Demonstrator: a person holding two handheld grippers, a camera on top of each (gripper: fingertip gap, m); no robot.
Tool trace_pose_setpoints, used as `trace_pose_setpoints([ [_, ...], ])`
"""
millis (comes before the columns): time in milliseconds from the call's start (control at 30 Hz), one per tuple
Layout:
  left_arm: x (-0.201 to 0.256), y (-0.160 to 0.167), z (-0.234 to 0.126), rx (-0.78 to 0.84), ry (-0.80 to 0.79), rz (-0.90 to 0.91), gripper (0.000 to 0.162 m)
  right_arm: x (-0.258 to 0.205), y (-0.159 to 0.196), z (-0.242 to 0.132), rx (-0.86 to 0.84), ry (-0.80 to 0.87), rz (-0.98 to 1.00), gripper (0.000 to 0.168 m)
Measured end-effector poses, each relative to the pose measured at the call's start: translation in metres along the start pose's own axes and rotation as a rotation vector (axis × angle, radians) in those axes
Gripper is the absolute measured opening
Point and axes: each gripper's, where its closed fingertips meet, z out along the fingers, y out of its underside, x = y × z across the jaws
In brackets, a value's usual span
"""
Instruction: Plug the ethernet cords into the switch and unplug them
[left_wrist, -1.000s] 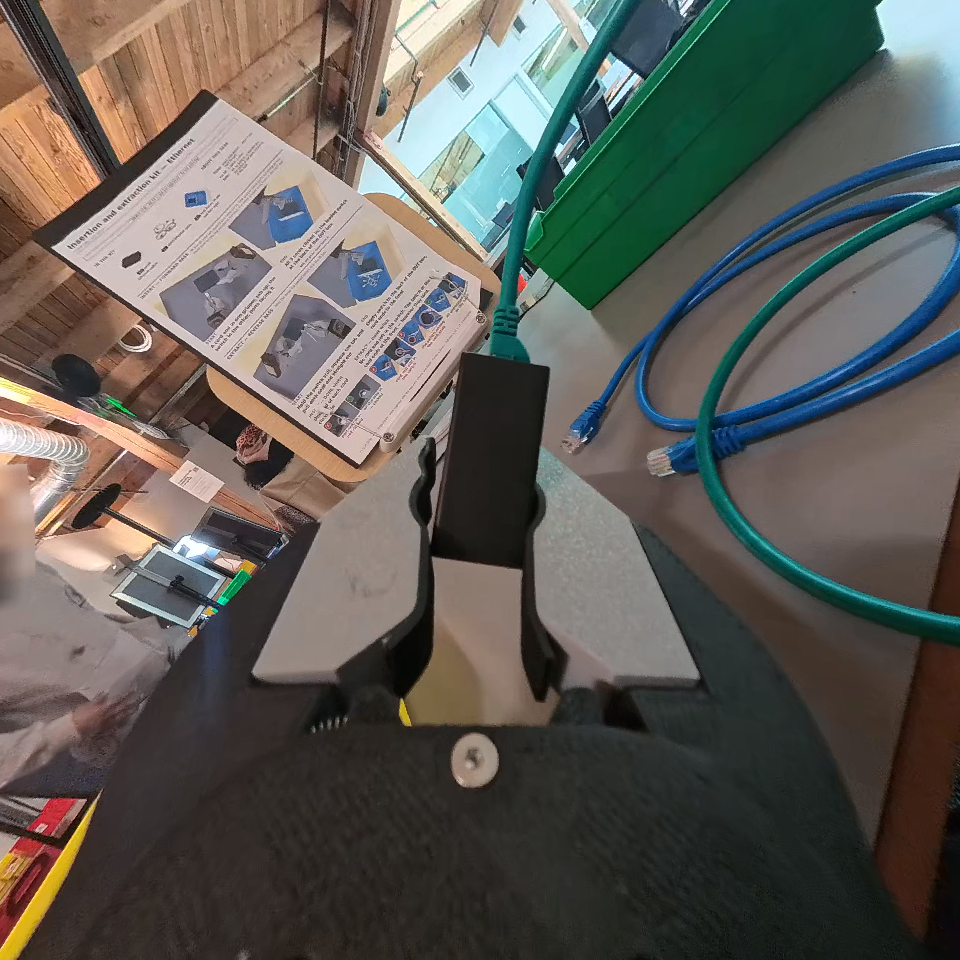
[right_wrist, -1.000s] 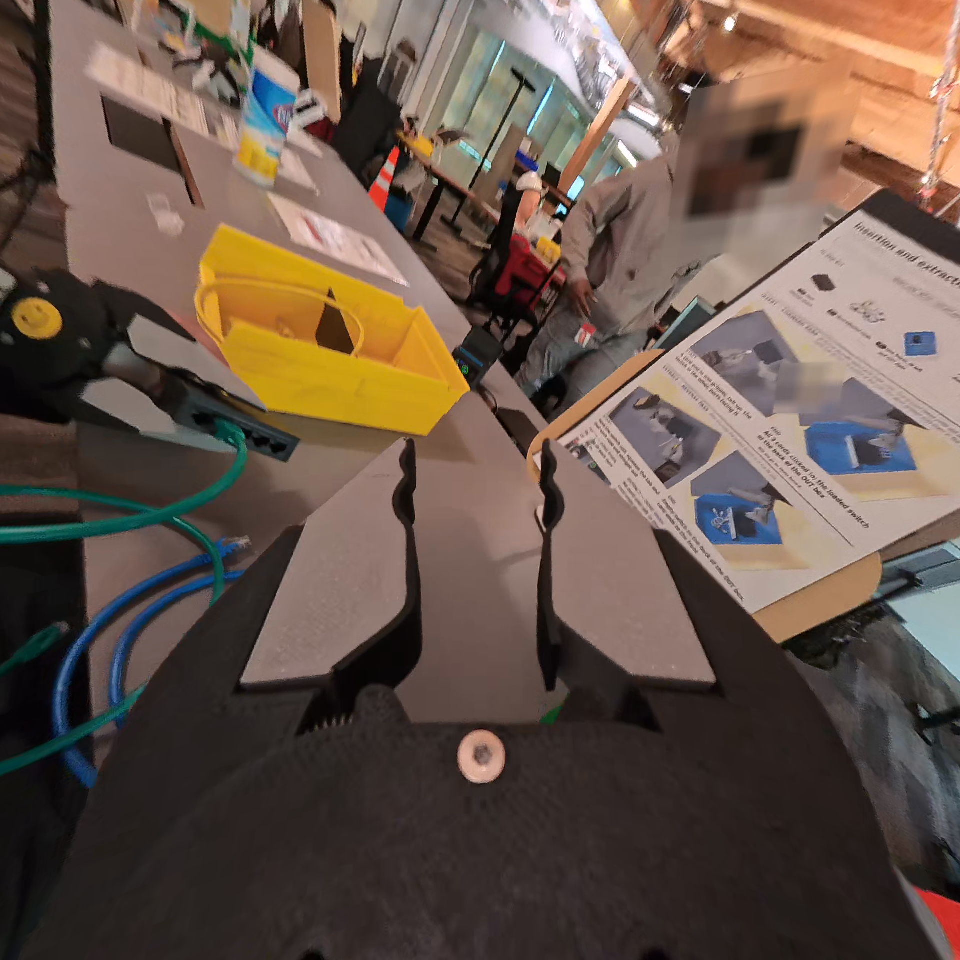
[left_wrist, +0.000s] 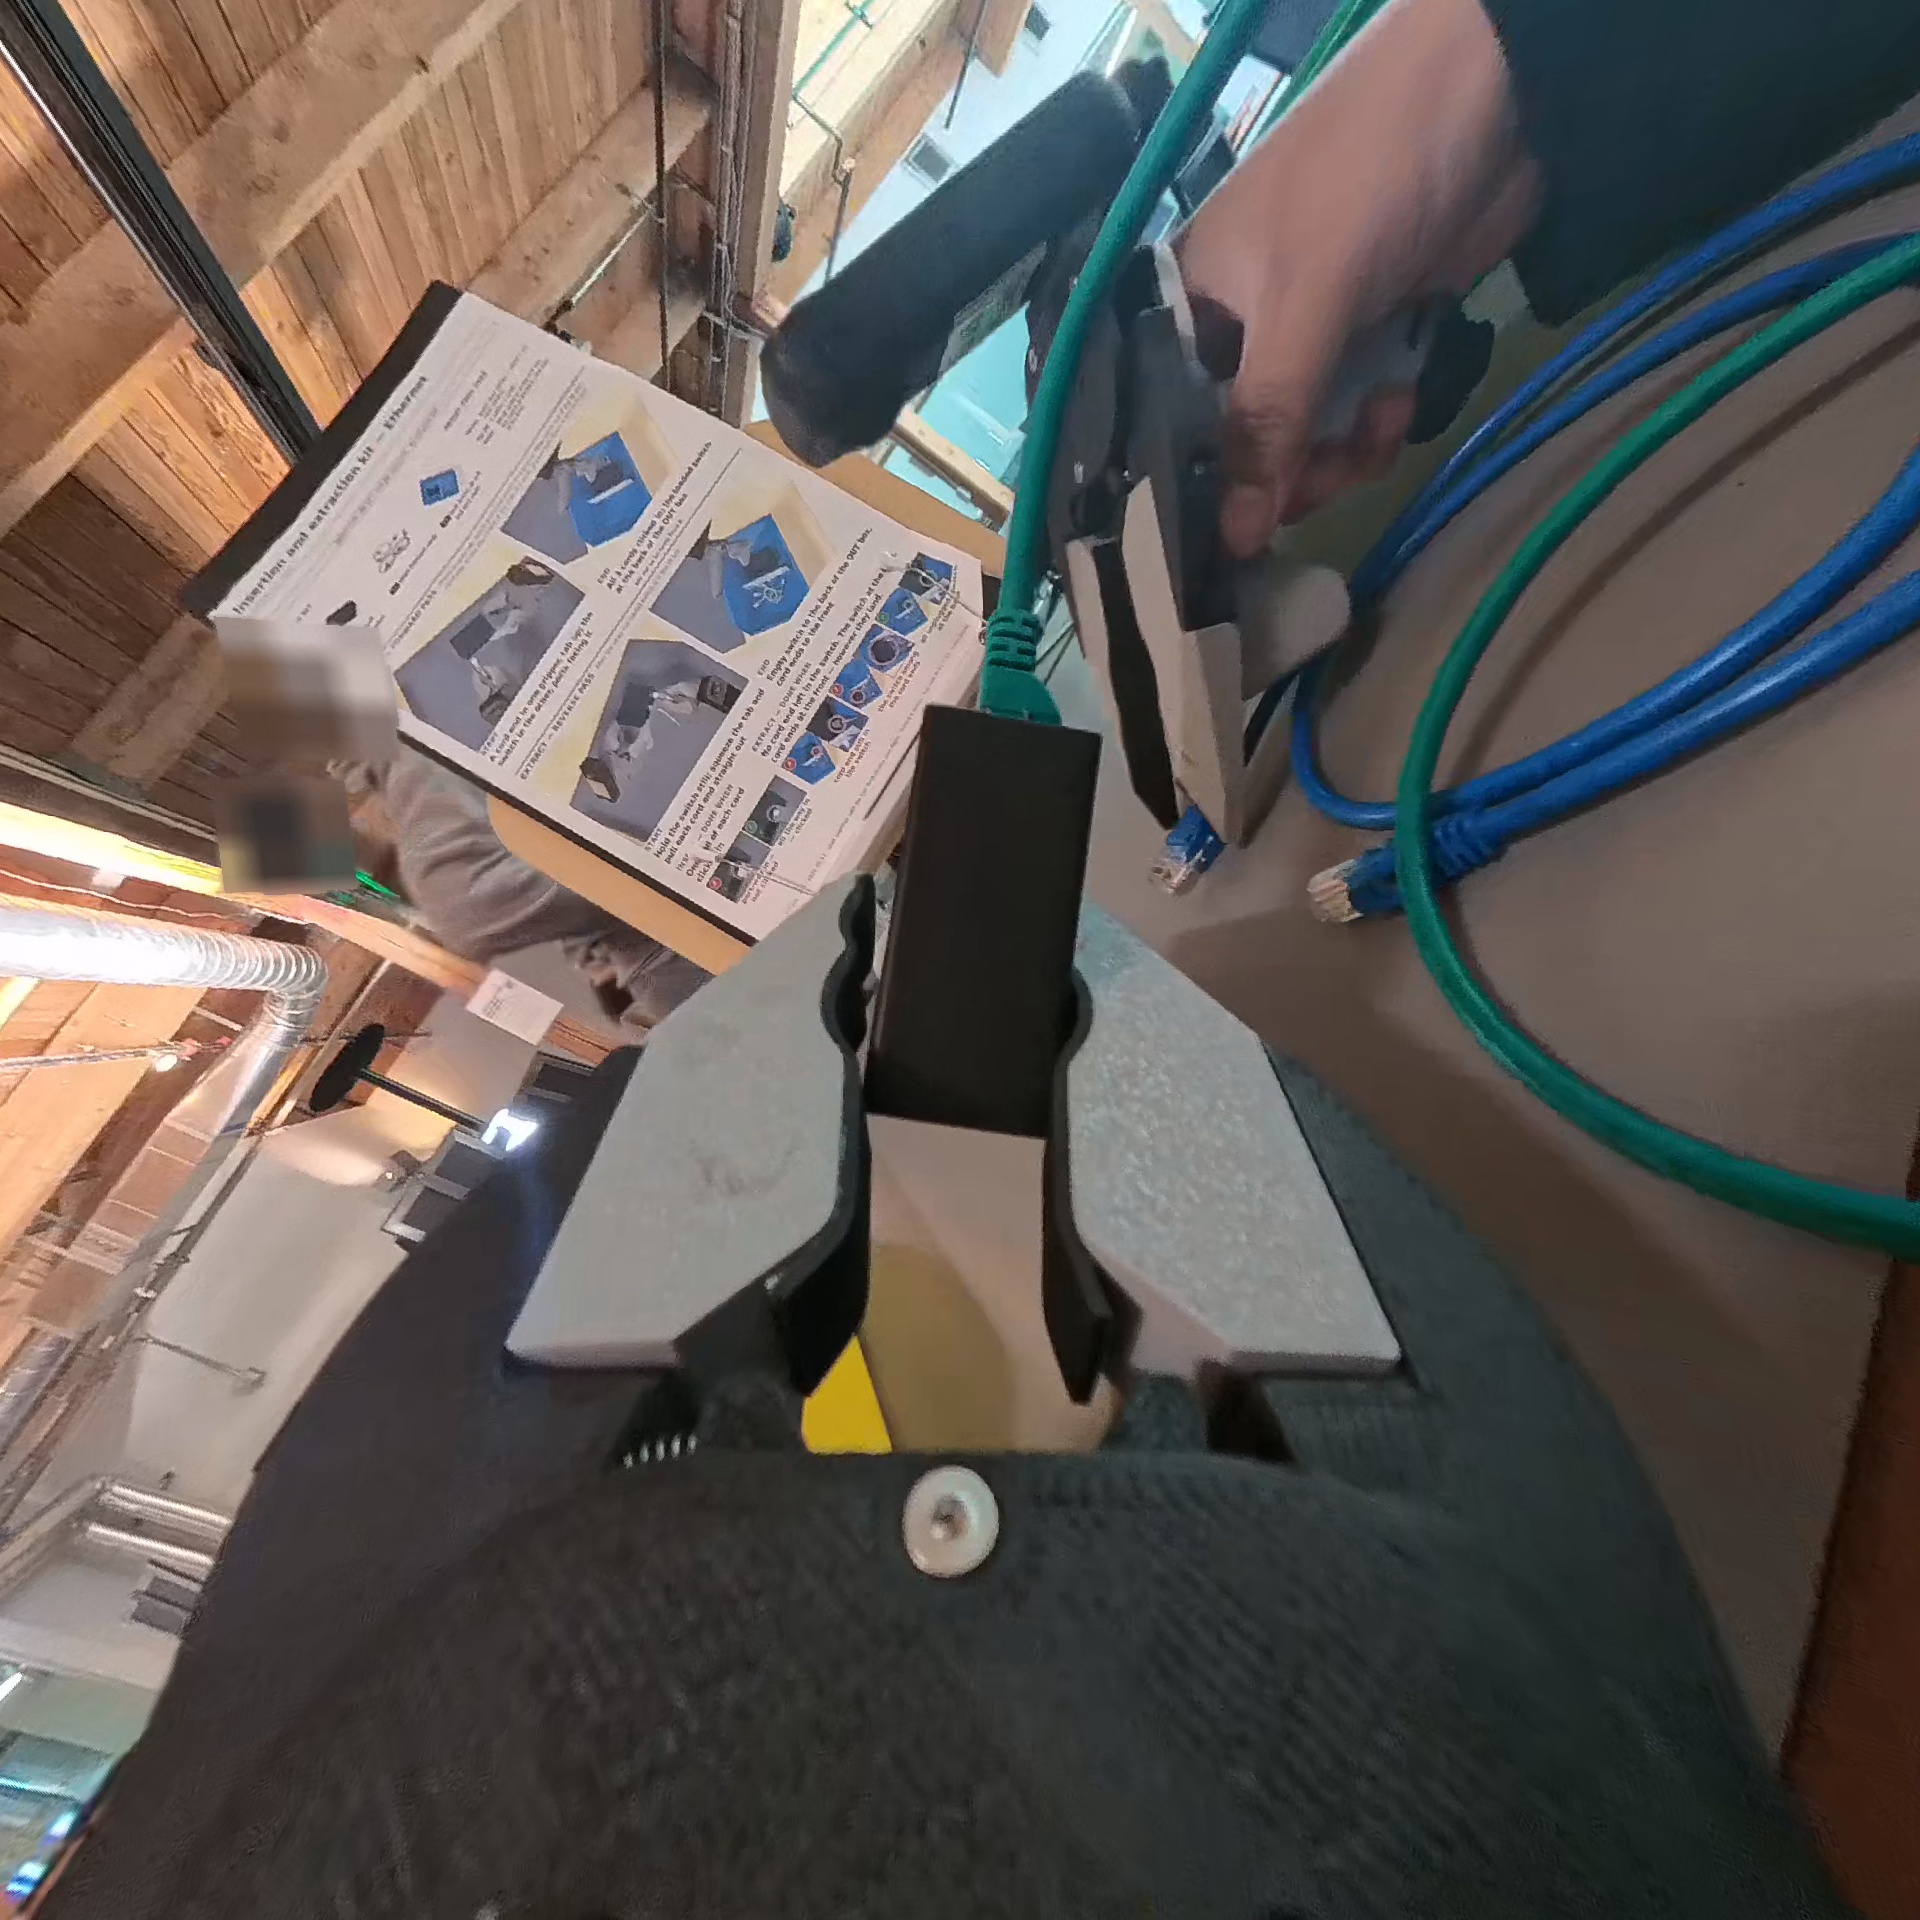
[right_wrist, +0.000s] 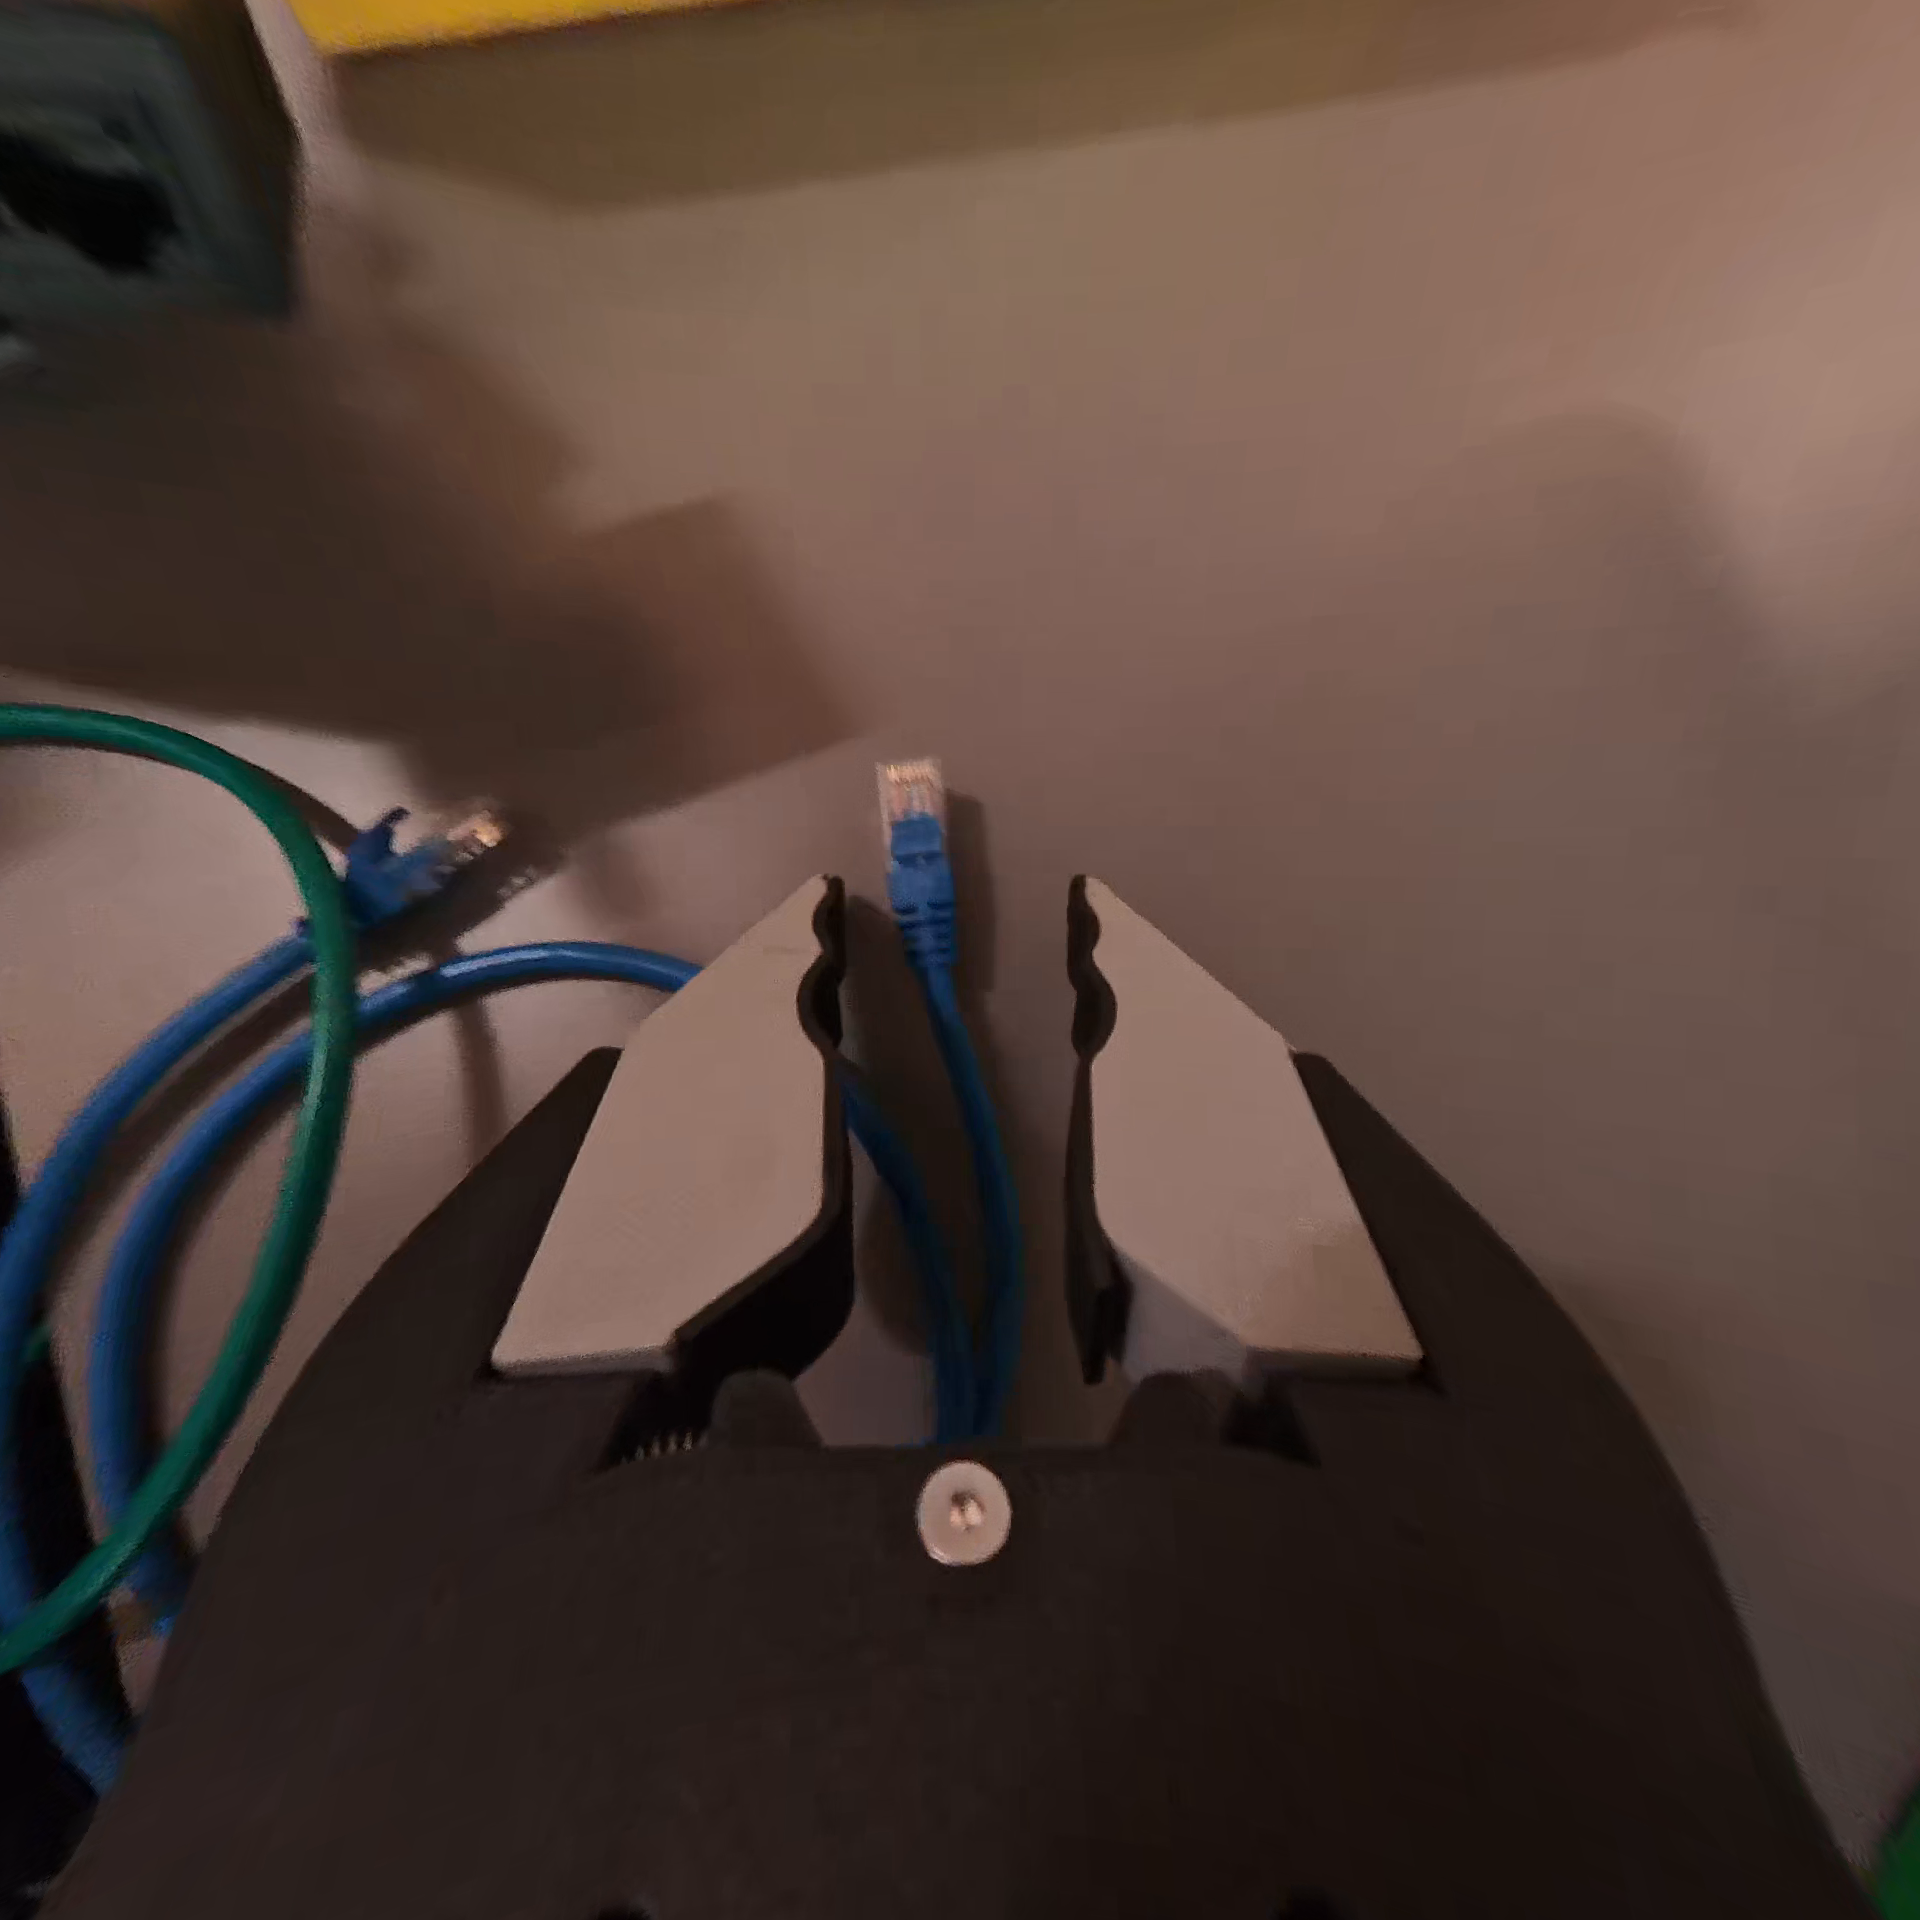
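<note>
My left gripper is shut on the black switch and holds it above the table. A green cord is plugged into the switch's far end. My right gripper is open, its jaws on either side of a blue cord's plug that lies on the table. It also shows in the left wrist view, held by a hand, tips down over that blue plug. A second blue plug lies beside it, also seen in the right wrist view.
Blue cord loops and a green cord loop lie on the grey table at the right. An instruction sheet on a wooden board stands behind. A yellow bin's edge is at the far side. A person is beyond.
My right gripper has swung down from facing the room to the table and now straddles a blue plug. My left gripper still holds the switch with the green cord in it.
</note>
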Motion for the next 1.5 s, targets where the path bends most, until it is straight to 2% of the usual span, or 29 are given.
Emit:
trace_pose_setpoints([
  [67,0.0,-0.003,-0.001,0.011,-0.009,0.014,0.031,-0.002,-0.001,0.006,0.003,-0.002,0.002,0.036],
  [133,-0.002,-0.007,-0.002,0.032,-0.027,0.031,0.031,-0.002,-0.001,0.004,-0.013,0.028,-0.049,0.009],
  [233,-0.004,-0.012,-0.004,0.053,-0.066,0.097,0.031,-0.013,-0.018,-0.012,0.052,0.048,-0.145,0.008],
  [333,0.0,-0.015,-0.004,0.062,-0.079,0.176,0.031,-0.043,-0.048,-0.04,0.178,-0.041,-0.19,0.008],
  [400,0.003,-0.015,-0.003,0.056,-0.078,0.212,0.03,-0.063,-0.055,-0.054,0.194,-0.089,-0.245,0.008],
  [667,0.013,-0.019,-0.003,0.062,-0.081,0.324,0.03,-0.101,-0.054,-0.055,0.102,-0.12,-0.33,0.009],
  [800,0.017,-0.02,-0.002,0.063,-0.081,0.375,0.03,-0.1,-0.049,-0.052,0.046,-0.103,-0.302,0.008],
  [967,0.027,-0.017,0.001,0.039,-0.087,0.5,0.03,-0.105,-0.042,-0.046,-0.006,-0.139,-0.291,0.008],
  [1300,0.039,-0.026,0.003,0.061,-0.085,0.611,0.03,-0.108,-0.027,-0.048,-0.085,-0.229,-0.244,0.008],
  [1400,0.041,-0.031,0.002,0.074,-0.086,0.622,0.03,-0.111,-0.025,-0.052,-0.091,-0.252,-0.248,0.008],
  [1500,0.039,-0.038,0.001,0.089,-0.071,0.56,0.03,-0.112,-0.029,-0.056,-0.073,-0.217,-0.289,0.008],
])
